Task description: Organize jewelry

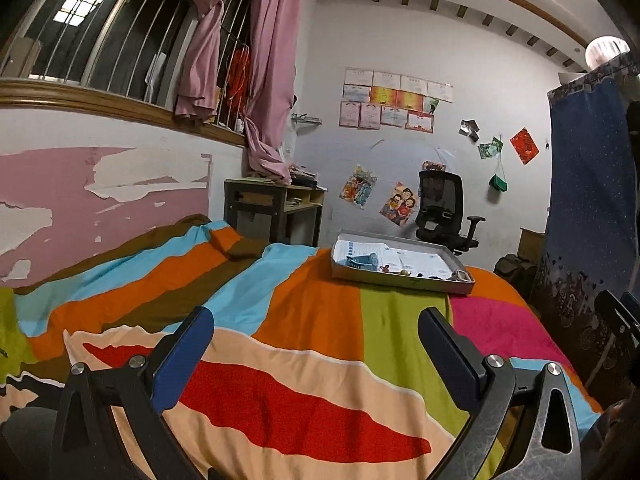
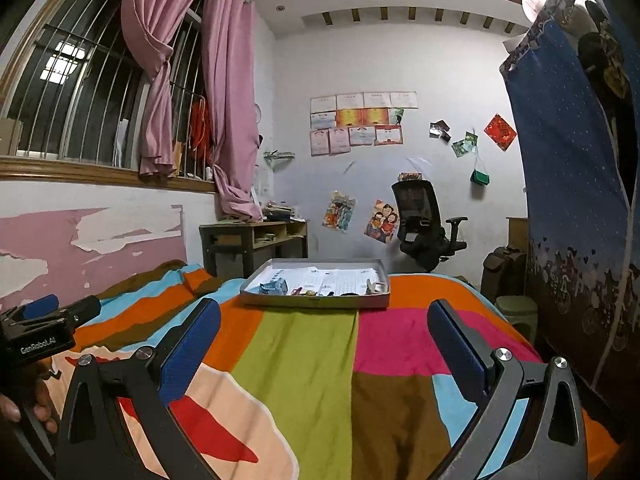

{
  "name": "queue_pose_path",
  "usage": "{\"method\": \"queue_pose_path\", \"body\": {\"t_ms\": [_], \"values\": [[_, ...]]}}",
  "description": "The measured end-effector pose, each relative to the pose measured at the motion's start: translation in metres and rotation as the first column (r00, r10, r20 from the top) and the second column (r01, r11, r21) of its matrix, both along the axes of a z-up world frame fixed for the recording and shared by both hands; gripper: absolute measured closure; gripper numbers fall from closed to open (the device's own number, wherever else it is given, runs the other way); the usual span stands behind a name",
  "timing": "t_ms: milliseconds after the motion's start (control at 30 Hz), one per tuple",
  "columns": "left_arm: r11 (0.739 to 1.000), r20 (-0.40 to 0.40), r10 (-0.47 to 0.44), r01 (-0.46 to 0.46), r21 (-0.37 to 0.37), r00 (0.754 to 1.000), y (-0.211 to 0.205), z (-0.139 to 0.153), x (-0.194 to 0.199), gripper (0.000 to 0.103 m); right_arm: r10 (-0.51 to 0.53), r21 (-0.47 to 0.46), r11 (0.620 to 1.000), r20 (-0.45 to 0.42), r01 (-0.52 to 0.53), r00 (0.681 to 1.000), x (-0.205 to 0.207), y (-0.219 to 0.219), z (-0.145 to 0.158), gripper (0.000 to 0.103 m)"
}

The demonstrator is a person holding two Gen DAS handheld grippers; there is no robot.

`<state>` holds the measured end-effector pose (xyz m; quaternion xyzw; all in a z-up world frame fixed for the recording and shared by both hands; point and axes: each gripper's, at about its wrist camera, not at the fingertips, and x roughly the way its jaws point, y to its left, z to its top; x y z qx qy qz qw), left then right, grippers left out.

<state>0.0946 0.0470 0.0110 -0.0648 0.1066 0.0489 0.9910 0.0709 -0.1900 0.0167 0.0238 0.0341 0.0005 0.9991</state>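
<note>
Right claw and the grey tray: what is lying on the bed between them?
Only bare striped blanket lies between the open right claw and the grey tray; the right wrist view shows this stretch.

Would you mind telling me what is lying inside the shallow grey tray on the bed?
The shallow grey tray holds white printed paper sheets, a crumpled blue packet and several small trinkets too small to identify. The paper covers the tray floor, hiding anything beneath.

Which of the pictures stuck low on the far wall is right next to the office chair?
The cartoon family poster, hanging tilted just left of the black office chair. The other colourful poster hangs further left, nearer the desk.
</note>
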Motion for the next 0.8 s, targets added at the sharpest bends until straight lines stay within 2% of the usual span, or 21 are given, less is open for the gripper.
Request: {"method": "queue_pose_path", "body": {"t_ms": [800], "values": [[1.000,0.013,-0.014,0.013,0.014,1.000,-0.0016,0.0014,-0.0074,0.000,0.008,0.037,0.999,-0.023,-0.007,1.000,0.0042,0.0023,-0.0042,0.001]]}}
